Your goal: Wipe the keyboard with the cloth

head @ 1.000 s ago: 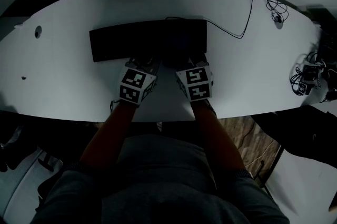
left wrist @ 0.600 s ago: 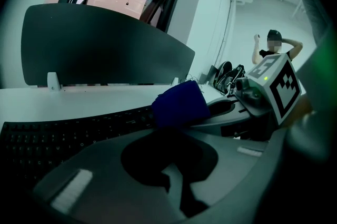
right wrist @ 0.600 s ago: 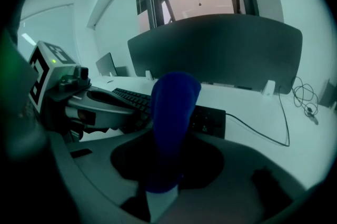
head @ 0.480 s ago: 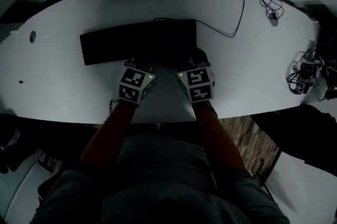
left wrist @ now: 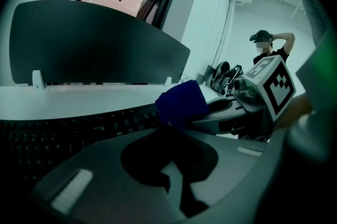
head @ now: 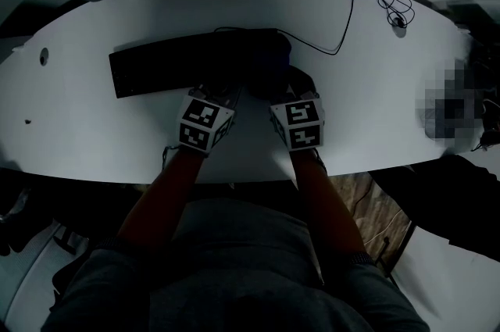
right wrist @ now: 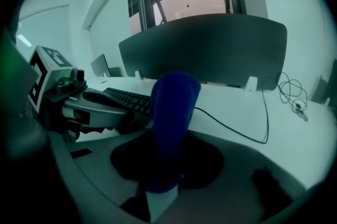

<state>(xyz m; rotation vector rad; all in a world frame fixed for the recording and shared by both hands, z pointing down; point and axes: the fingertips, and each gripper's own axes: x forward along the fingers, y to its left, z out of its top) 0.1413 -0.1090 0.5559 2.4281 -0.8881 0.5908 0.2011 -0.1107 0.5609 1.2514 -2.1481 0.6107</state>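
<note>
On the white curved desk [head: 375, 88], right end of the flat black keyboard [head: 156, 69]: dark blue cloth [right wrist: 171, 112], pinched in the right tool [right wrist: 160, 186] for rubbing the keys; left tool [left wrist: 174, 186], pressed together and empty, at the near edge, seemingly steadying it

lighting: dim, underexposed | tint: teal | edges: fisheye-warped, vignetted | foreground: blurred

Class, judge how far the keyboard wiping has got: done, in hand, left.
Done: the right gripper is shut on the blue cloth. In hand: it sits on the keyboard at the right end; the left gripper, shut, rests by the front edge. Left: seemingly the keys further left.
</note>
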